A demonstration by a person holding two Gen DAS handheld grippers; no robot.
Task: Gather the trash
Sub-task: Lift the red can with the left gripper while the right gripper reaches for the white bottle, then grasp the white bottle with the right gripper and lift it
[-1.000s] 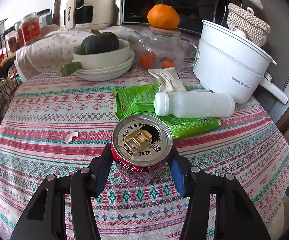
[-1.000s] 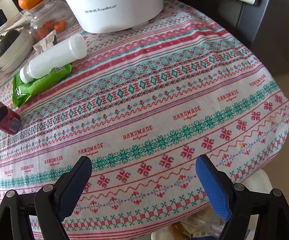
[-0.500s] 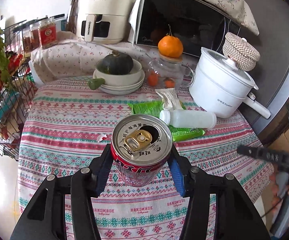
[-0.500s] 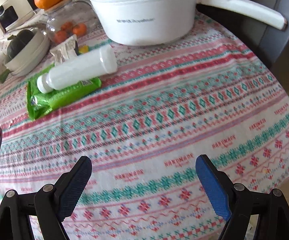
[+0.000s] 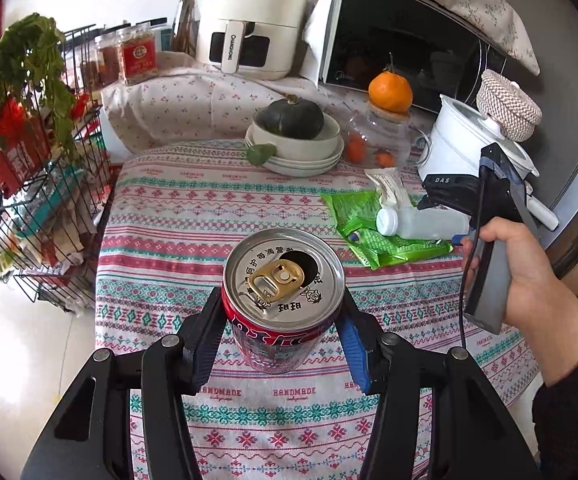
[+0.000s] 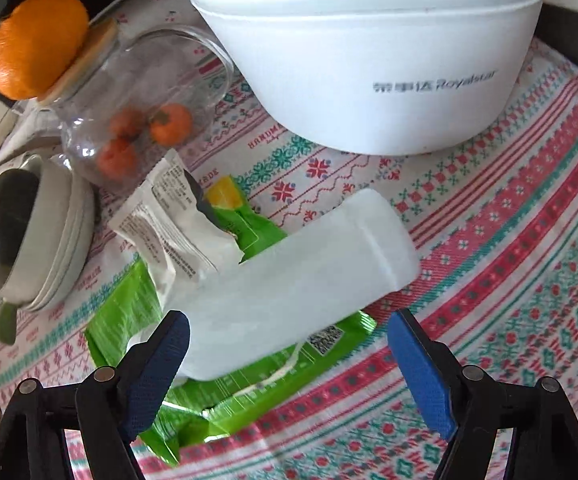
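Observation:
My left gripper (image 5: 283,340) is shut on an opened red drink can (image 5: 283,300) and holds it upright above the patterned tablecloth (image 5: 209,216). My right gripper (image 6: 289,344) is open, its blue pads either side of the near end of a white plastic bottle (image 6: 289,300) that lies on a green snack wrapper (image 6: 249,376). A white torn wrapper (image 6: 169,220) lies beside them. In the left wrist view the bottle (image 5: 421,222), green wrapper (image 5: 373,224), white wrapper (image 5: 391,188) and the hand-held right gripper body (image 5: 489,208) show at the right.
A white electric pot (image 6: 369,60) stands just behind the bottle. A glass jar (image 6: 129,120) with an orange (image 6: 37,44) on its lid and stacked bowls with a squash (image 5: 293,136) stand behind. A wire rack (image 5: 29,200) stands left of the table.
The left gripper has lifted and drawn back with the can. The right gripper has moved forward across the table to the white bottle, still open.

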